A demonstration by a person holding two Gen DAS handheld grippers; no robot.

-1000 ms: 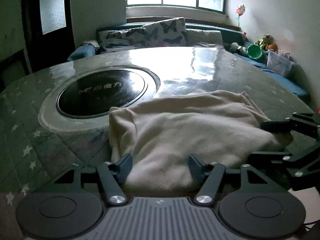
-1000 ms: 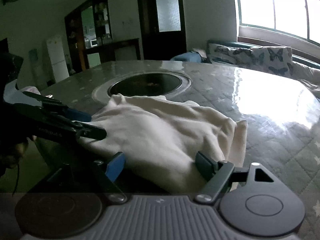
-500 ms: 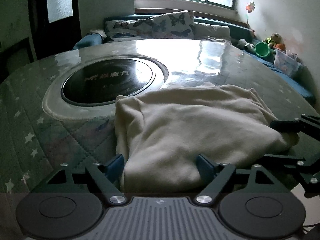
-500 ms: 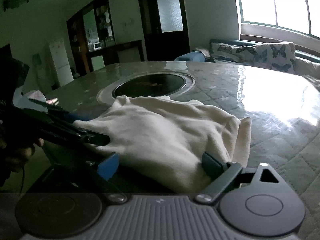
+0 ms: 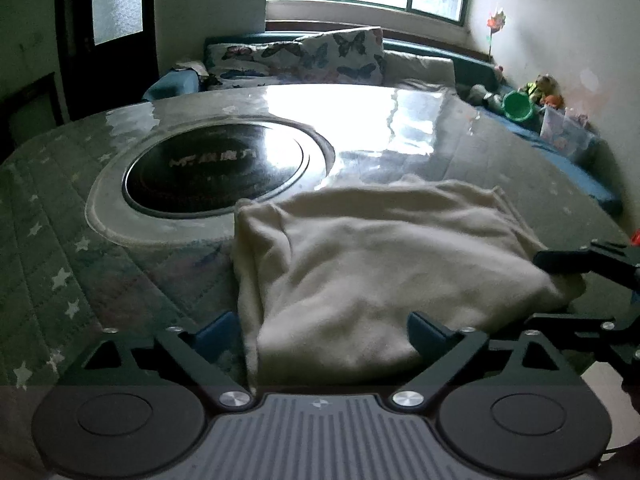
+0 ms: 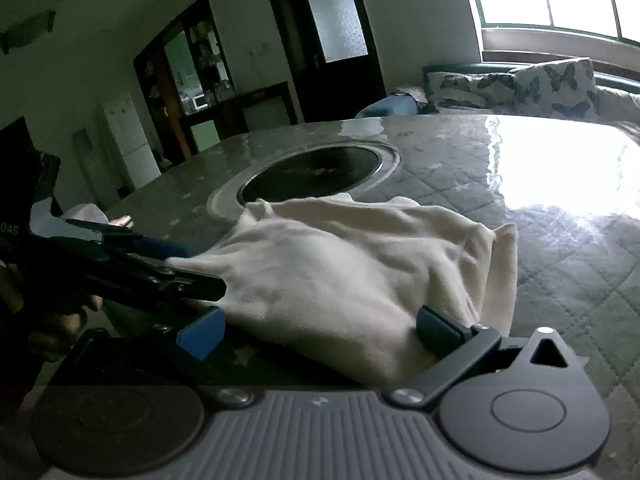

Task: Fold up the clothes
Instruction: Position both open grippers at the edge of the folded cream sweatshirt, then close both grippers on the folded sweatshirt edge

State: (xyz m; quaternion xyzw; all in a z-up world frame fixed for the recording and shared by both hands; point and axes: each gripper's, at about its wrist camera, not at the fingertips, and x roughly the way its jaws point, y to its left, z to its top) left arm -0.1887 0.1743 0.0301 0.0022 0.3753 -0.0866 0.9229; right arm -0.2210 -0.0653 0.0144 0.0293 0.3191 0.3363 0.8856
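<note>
While both sets of jaws are opening, the step in hand looks like letting go of a finished fold, so the sound way is to get the pads fully clear of the cloth, then back straight out toward 6 o'clock without dragging the near hem or lifting the top layer. Left gripper (image 5: 322, 332): jaws spread wide, near edge of the cream garment (image 5: 376, 264) lies between them, pads not pressing it. Right gripper (image 6: 320, 328): same, jaws wide apart, cloth between but loose; its right pad sits close against the folded edge, so it is a snag risk. Garment lies bunched in a rough rectangle on the quilted table (image 5: 52, 264), at 12 o'clock from each tool, with the round black cooktop (image 5: 216, 168) beyond it at about 11 o'clock. In the left view the right gripper's fingers come in at 3 o'clock, at the garment's corner. Fold still lumpy; probably needs flattening.
</note>
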